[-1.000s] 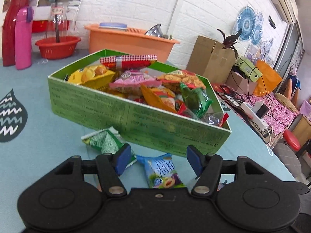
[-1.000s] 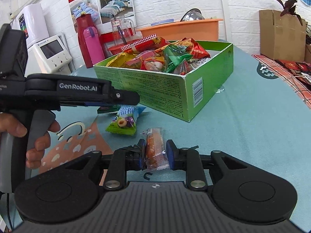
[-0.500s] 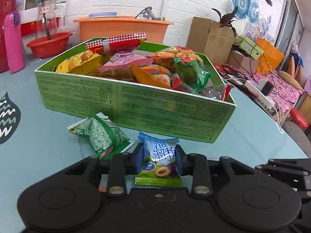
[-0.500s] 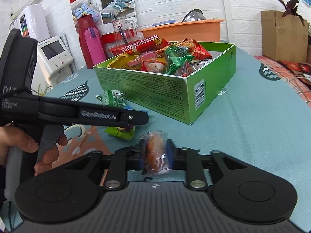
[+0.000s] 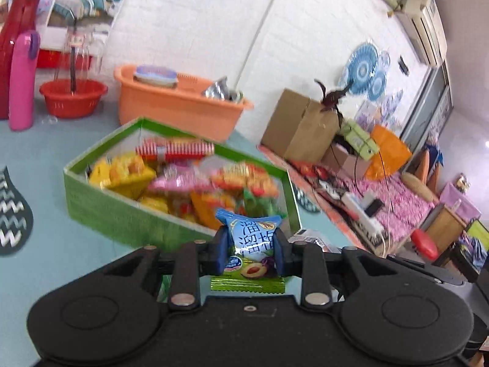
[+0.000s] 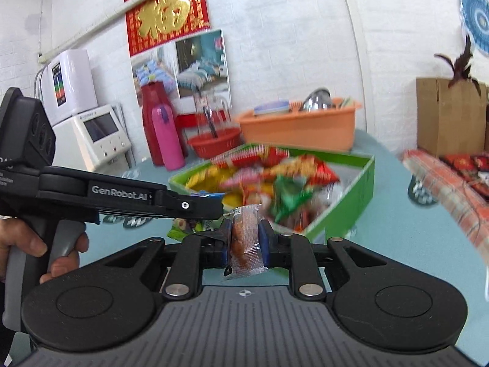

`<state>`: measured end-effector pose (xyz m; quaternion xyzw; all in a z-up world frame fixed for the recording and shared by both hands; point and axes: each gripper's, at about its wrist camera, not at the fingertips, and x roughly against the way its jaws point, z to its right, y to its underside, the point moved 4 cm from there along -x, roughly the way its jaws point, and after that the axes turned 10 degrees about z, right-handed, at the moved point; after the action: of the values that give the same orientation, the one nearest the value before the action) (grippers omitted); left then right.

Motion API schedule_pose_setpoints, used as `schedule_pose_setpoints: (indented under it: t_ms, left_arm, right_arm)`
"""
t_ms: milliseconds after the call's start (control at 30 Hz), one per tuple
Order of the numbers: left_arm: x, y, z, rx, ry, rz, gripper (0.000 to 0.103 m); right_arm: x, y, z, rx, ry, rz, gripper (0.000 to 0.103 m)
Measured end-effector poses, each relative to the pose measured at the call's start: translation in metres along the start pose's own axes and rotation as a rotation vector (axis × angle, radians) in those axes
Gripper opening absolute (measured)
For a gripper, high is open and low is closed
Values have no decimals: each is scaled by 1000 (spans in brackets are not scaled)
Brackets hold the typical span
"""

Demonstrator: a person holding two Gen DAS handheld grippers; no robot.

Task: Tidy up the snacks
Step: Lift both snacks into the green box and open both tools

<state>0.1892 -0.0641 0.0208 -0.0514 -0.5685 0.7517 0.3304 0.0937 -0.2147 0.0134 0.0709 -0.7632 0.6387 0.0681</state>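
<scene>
- Left claw [image 5: 250, 252] is clamping a blue-and-green plastic plum-candy packet [image 5: 253, 244]; the blue pads are pinching its two sides, long axis running along the fingers, green crimped end toward the camera, blue end pointing forward.
- Packet is sitting off the table, held up in front of the near right corner of the green cardboard snack box [image 5: 122, 217].
- Box is lying ahead and slightly left of the left claw, open top facing up and already piled with mixed wrappers; the open spot looks to be at the near right end, just past the packet's tip.
- Right claw [image 6: 246, 241] is clamping a small clear plastic sachet with an orange-brown snack [image 6: 244, 238], standing roughly upright between the pads, long axis crossing the finger line.
- From the right claw the same green box [image 6: 345, 198] is lying ahead and to the right, bare floor showing at its right end.
- Left claw's black body [image 6: 122, 195] is crossing just left of the right claw, both nearly side by side, both near the box's front wall.
- Judging: both arms are about equally near; the coming move is likely forward over the front wall, then release; risk of the claws bumping each other.
- Blue-green tablecloth-covered table [image 5: 45, 260] is lying below; frames are motion-blurred.
</scene>
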Motion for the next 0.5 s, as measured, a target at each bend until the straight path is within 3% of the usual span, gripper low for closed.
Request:
schedule_pose_setpoints:
  t_ms: [267,500]
  left_arm:
    - [-15,-45,-15,32,-42,106,84]
    - [-45,-42,-35,62,-57,84,84]
  right_arm:
    - [-31,-34,7,35,17,113,34]
    - [-61,-36,5,97,25,127,33]
